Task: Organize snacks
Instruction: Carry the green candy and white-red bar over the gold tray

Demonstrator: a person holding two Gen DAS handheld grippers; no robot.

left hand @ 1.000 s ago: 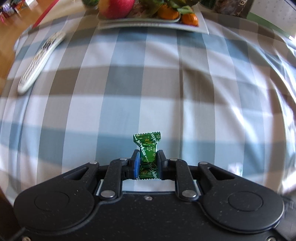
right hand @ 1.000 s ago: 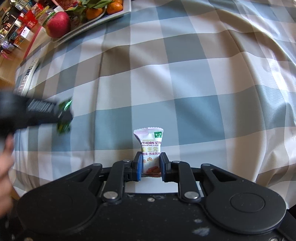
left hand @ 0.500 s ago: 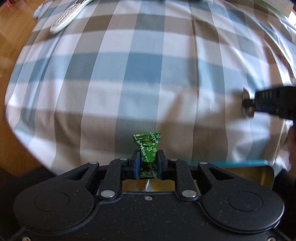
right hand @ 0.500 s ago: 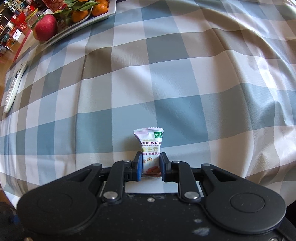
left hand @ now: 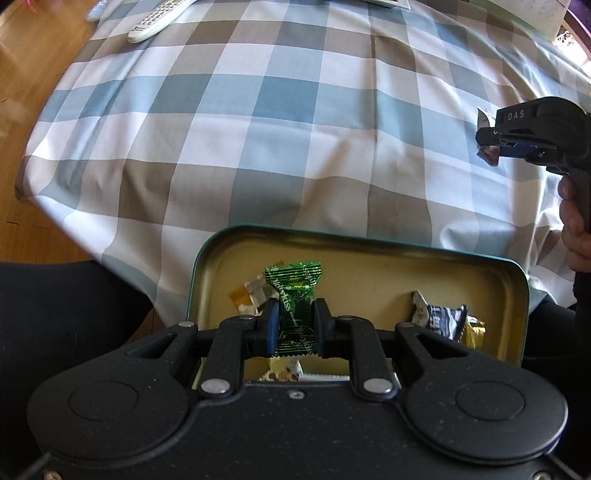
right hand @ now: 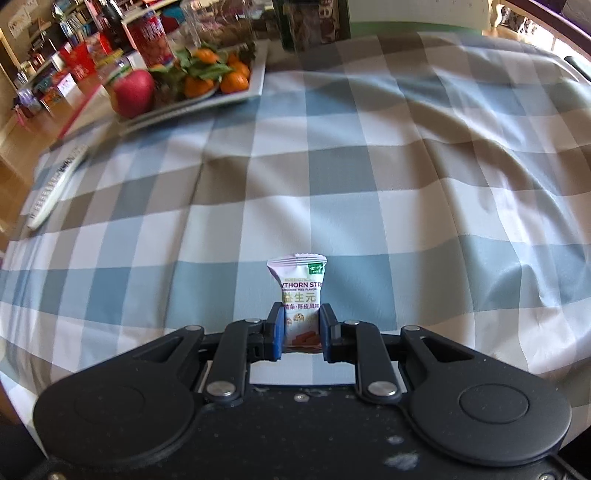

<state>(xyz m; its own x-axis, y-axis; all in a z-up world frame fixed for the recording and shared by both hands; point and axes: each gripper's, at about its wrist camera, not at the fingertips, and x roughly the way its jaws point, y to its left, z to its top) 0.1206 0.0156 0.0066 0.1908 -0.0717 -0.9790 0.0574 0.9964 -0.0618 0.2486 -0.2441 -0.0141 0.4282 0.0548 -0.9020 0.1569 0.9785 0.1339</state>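
My left gripper (left hand: 294, 325) is shut on a green foil candy (left hand: 293, 291) and holds it over an open teal tin (left hand: 517, 291) with a gold inside. The tin holds several wrapped snacks, among them a black-and-white packet (left hand: 439, 321) and a yellow-white one (left hand: 251, 293). My right gripper (right hand: 302, 328) is shut on a white and lilac hawthorn strip packet (right hand: 301, 291), held upright above the checked tablecloth (right hand: 369, 184). The right gripper also shows at the right edge of the left wrist view (left hand: 495, 142), over the cloth and apart from the tin.
A white remote (right hand: 55, 192) lies at the table's left edge; it also shows in the left wrist view (left hand: 159, 20). A white tray (right hand: 255, 85) with an apple (right hand: 133, 92) and tangerines stands at the back, with jars and boxes behind. The tin sits off the table's near edge.
My left gripper pulled back off the table with the green candy and now hangs over the open tin. My right gripper tilted up and still holds its packet.
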